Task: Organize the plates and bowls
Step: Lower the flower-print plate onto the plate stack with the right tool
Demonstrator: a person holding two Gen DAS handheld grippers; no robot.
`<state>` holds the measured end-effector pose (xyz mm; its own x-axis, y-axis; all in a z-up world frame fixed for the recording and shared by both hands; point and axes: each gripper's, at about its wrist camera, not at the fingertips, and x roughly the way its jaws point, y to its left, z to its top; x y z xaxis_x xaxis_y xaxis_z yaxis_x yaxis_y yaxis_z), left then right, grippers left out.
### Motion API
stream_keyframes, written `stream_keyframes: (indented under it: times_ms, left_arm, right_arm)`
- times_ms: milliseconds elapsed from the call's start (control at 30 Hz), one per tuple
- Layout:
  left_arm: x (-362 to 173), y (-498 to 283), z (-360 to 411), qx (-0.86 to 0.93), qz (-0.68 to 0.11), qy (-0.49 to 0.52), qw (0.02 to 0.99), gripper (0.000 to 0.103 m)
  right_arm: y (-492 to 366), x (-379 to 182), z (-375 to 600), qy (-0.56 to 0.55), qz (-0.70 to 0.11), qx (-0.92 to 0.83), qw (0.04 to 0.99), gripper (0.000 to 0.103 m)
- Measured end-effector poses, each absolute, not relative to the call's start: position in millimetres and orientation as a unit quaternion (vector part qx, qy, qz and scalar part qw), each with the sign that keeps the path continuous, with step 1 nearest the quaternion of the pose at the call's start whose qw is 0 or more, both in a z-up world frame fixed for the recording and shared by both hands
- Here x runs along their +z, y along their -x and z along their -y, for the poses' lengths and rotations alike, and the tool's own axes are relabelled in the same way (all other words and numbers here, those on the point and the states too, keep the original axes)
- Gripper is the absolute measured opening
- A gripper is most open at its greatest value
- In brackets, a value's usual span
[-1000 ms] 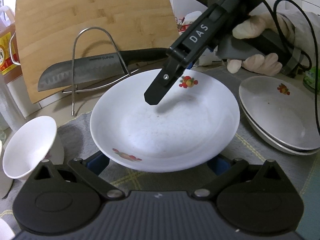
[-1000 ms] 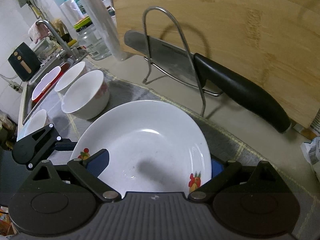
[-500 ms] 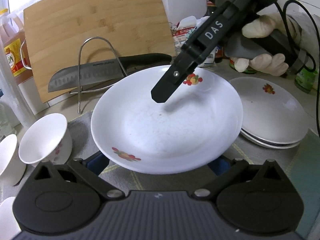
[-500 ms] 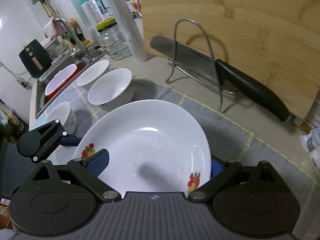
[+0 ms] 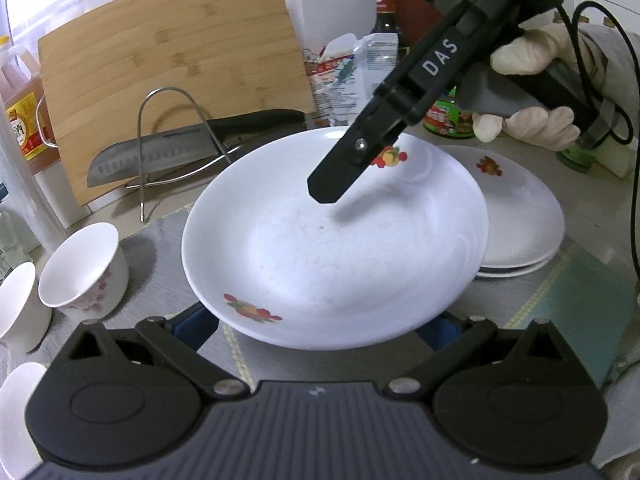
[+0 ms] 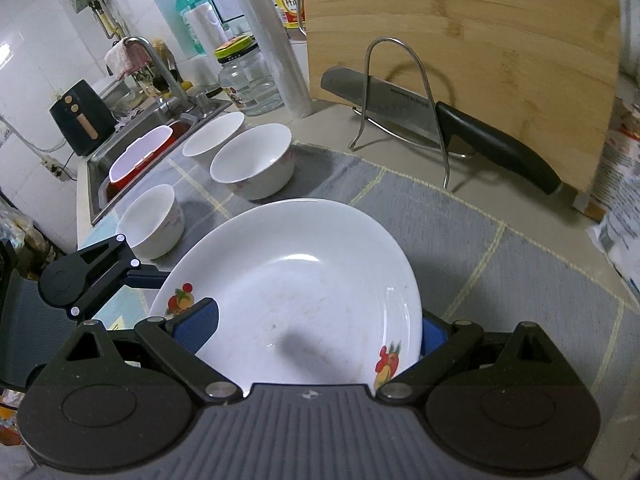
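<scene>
The black right gripper [image 5: 332,190] bears white "DAS" lettering, a silver screw, blue finger pads and a black cable, gripped by a pale-gloved hand [image 5: 532,92].

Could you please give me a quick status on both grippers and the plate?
Left gripper and right gripper both grip the raised plate at opposite rims. Plate stack sits just right. Nothing between them.

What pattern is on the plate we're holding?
The plate is plain white with small red-and-orange fruit motifs on opposite sides of the rim, clearest in the left wrist view.
</scene>
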<state>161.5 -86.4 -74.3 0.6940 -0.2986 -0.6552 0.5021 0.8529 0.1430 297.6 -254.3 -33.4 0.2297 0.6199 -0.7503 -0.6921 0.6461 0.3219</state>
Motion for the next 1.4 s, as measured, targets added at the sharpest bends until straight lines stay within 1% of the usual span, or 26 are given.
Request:
stream_keyframes:
  times_ms: [400, 767, 1200, 1400]
  left_arm:
    - [-67.4, -133.5, 104.8, -0.233, -0.322, -0.163, 0.903, 0.103]
    - [-62.6, -125.3, 125.5, -0.252, -0.316, -0.175, 0.898, 0.103]
    - [-64.9, -142.9, 163.1, -0.302, -0.308, -0.193, 0.881, 0.103]
    - [-74.0, -152.7, 180.8, -0.322, -0.315, -0.197, 0.871, 0.102]
  right_arm:
    - [-267.7, -28.4, 278.7, 0.03, -0.455, 0.413, 0.788, 0.101]
    - [-253.5, -24.0, 307.2, 0.015, -0.449, 0.395, 0.801, 0.101]
    - [-245.6, -29.2, 357.2, -0.009, -0.454, 0.344, 0.822, 0.101]
    - [-246.5, -38.6, 376.3, -0.016, -0.466, 0.32, 0.825, 0.101]
